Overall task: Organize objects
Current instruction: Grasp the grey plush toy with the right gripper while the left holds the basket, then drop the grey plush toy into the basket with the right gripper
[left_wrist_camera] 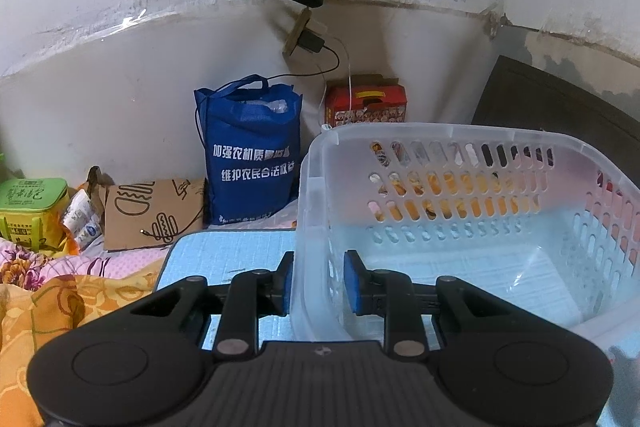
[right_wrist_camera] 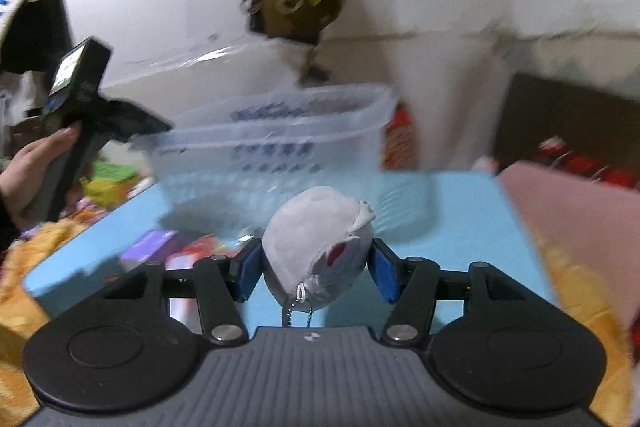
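Note:
A clear plastic basket (left_wrist_camera: pixel 460 147) with slotted walls stands on a light blue mat (left_wrist_camera: pixel 224 251). My left gripper (left_wrist_camera: pixel 318 283) straddles the basket's near-left wall, one blue pad outside and one inside, shut on that wall. In the right wrist view my right gripper (right_wrist_camera: pixel 316 263) is shut on a grey plush toy (right_wrist_camera: pixel 316 239) with a small ball chain hanging from it, held above the mat (right_wrist_camera: pixel 452 219). The basket (right_wrist_camera: pixel 280 143) is ahead of it, blurred. The left gripper (right_wrist_camera: pixel 92 107) shows at the left, held by a hand.
A blue tote bag (left_wrist_camera: pixel 250 151), a red box (left_wrist_camera: pixel 366 105), brown cardboard (left_wrist_camera: pixel 152 211) and a green box (left_wrist_camera: pixel 30 203) stand against the wall. Purple and red packets (right_wrist_camera: pixel 176 247) lie on the mat. Orange bedding (left_wrist_camera: pixel 60 307) lies left. A pink cushion (right_wrist_camera: pixel 580 219) lies right.

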Demonstrator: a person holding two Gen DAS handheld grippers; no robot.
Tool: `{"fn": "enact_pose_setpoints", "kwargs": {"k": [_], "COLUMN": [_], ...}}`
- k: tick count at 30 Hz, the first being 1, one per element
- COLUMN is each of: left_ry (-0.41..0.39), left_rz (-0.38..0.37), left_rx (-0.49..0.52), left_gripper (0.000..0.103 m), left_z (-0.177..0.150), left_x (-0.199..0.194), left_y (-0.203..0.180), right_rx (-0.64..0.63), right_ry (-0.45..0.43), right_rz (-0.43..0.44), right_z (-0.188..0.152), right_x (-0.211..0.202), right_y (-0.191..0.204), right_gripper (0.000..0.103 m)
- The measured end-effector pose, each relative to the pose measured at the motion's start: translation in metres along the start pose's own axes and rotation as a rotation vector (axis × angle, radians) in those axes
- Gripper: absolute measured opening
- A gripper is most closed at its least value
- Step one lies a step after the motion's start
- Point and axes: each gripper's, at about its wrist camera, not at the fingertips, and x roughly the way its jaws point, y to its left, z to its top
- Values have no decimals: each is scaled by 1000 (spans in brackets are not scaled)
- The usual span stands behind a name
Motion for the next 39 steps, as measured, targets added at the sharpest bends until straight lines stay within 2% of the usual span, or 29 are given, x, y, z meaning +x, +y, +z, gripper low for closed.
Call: {"fn": "enact_pose_setpoints", "kwargs": {"k": [4,8,11,13,17,20,22,24,34,39], "left_ry": [-11,-15,-15,-16,1,5,1,-3,-6,-5], "left_rz": [-3,1,9,11,19,27,39,50,57,60], "left_rx": [-1,-2,0,-1,7,-9,-14,-5,-7,-8], "left_gripper": [29,29,29,29,29,29,29,29,28,28], "left_z": [0,0,1,1,-1,-1,-1,-1,-1,-1], "left_x": [1,2,3,4,8,10,9,9,8,8], "left_y": [1,0,-1,-1,-2,-2,-3,-4,-4,-4], "right_rx": [-18,-49,-91,-133,-114,-115,-121,-108,-112,-98], "right_ry": [-99,-187,-217,-214,-145,-121,-98,-70,19,27], "right_rz": [-65,-83,-68,-67,-71,-162,-194,-190,-146,-129], "right_z": [15,44,67,81,110,125,132,135,127,128], "right_x": [-21,-30,-22,-7,38,68,87,100,114,115], "right_y": [4,15,26,34,36,35,32,29,25,22], "right_gripper": [60,60,60,60,60,60,60,60,60,60]}}
